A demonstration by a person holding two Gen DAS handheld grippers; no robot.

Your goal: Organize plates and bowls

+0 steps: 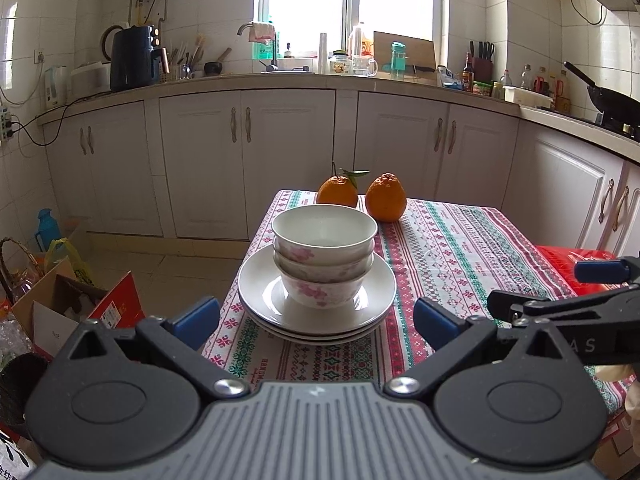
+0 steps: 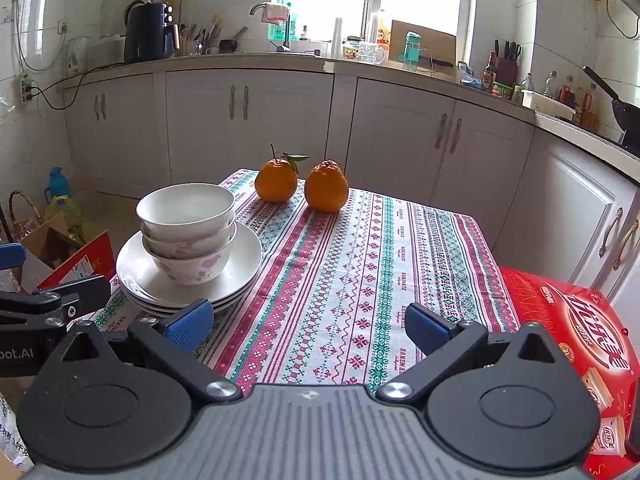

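Observation:
Three white bowls with pink flowers point(image 1: 325, 256) are nested in one stack on top of a stack of white plates point(image 1: 256, 292), at the left edge of the table. The same bowls point(image 2: 188, 232) and plates point(image 2: 248, 256) show at the left in the right wrist view. My left gripper point(image 1: 316, 320) is open and empty, just in front of the plates. My right gripper point(image 2: 306, 328) is open and empty over the tablecloth, to the right of the stack. Its arm shows in the left wrist view point(image 1: 560, 308).
Two oranges point(image 1: 362, 196) sit at the far edge of the table with the patterned cloth point(image 1: 460, 248). A red box point(image 2: 576, 320) lies at the table's right. Cardboard boxes point(image 1: 72, 304) and bags stand on the floor at the left. Kitchen cabinets point(image 1: 280, 160) run behind.

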